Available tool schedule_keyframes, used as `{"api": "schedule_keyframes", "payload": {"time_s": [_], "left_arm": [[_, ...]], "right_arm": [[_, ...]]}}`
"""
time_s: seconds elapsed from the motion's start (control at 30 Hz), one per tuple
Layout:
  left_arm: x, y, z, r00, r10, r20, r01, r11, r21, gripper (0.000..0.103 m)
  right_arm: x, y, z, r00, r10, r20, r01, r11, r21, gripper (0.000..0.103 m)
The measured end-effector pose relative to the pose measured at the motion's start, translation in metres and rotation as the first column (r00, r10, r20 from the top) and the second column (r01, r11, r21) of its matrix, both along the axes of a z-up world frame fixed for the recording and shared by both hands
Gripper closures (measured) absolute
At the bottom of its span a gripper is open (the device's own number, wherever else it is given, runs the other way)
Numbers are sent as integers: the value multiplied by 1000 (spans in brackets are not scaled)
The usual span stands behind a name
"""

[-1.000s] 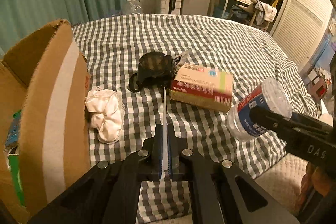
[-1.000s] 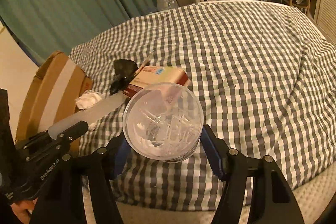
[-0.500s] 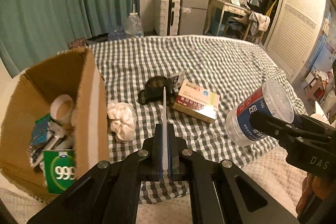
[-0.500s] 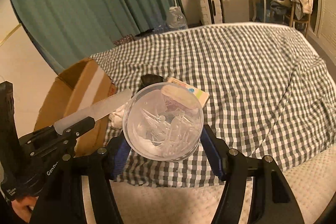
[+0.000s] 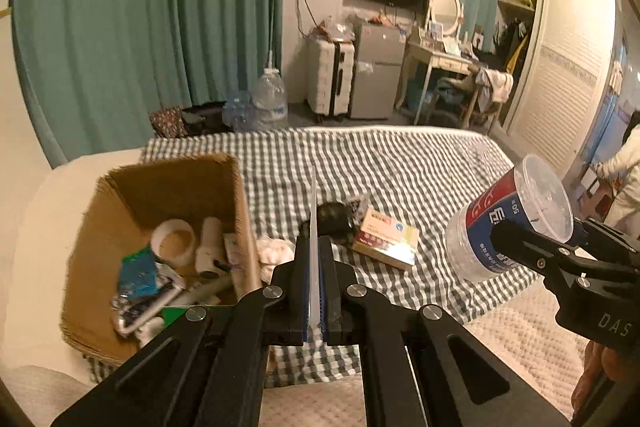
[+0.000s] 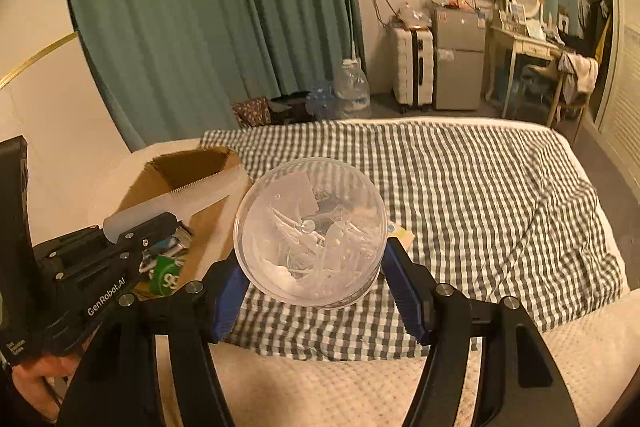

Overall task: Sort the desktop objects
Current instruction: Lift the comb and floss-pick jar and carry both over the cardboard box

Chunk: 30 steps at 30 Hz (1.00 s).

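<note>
My left gripper (image 5: pixel 315 247) is shut on a white comb (image 5: pixel 313 227), seen edge-on; the right wrist view shows the same comb (image 6: pixel 188 197) flat, above the box. My right gripper (image 6: pixel 312 263) is shut on a clear plastic tub (image 6: pixel 310 233) of small white items, with a red and blue label (image 5: pixel 486 227). Both are held high above the checked bedspread (image 5: pixel 400 167). An open cardboard box (image 5: pixel 120 227) at the left holds a tape roll (image 5: pixel 173 239), a green pack and other bits. On the bed lie a printed carton (image 5: pixel 386 239), a black cup (image 5: pixel 334 221) and a white cloth wad (image 5: pixel 274 251).
Teal curtains (image 5: pixel 140 27) hang behind. A water jug (image 5: pixel 272 99), white suitcase (image 5: pixel 330 79), small fridge (image 5: pixel 376 71) and dressing table (image 5: pixel 444 59) stand beyond the bed. A person in white (image 5: pixel 628 171) is at the far right. A cream quilted cover (image 6: pixel 360 387) lies under the bedspread's near edge.
Both grippers have risen and drawn back from the bed with the comb and tub still held. The box interior and the room beyond the bed have come into view.
</note>
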State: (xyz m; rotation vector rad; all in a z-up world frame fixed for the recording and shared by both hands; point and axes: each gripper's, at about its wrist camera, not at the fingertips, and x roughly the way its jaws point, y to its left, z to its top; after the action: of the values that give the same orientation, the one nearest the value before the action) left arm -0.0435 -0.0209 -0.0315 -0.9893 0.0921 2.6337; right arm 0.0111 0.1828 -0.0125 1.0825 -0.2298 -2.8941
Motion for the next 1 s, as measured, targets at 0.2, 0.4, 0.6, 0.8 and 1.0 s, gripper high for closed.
{"api": "schedule_keyframes", "payload": {"time_s": [0.2, 0.4, 0.6, 0.8, 1.0], "left_arm": [[4, -30, 19, 999, 33, -41, -33, 999, 4, 100], [6, -61, 32, 995, 62, -81, -62, 998, 1, 100], [3, -91, 39, 990, 88, -107, -89, 996, -9, 100], [-6, -117, 37, 986, 123, -111, -126, 992, -22, 100], [-20, -140, 28, 983, 156, -95, -159, 987, -26, 100]], "right_arm": [[-2, -28, 17, 999, 34, -23, -34, 999, 30, 39], [-4, -59, 31, 996, 73, -48, -71, 996, 48, 39], [-10, -87, 39, 992, 110, -68, -106, 993, 53, 39], [-19, -112, 38, 986, 151, -71, -148, 988, 40, 39], [-32, -142, 34, 977, 202, -69, -200, 979, 45, 39]]}}
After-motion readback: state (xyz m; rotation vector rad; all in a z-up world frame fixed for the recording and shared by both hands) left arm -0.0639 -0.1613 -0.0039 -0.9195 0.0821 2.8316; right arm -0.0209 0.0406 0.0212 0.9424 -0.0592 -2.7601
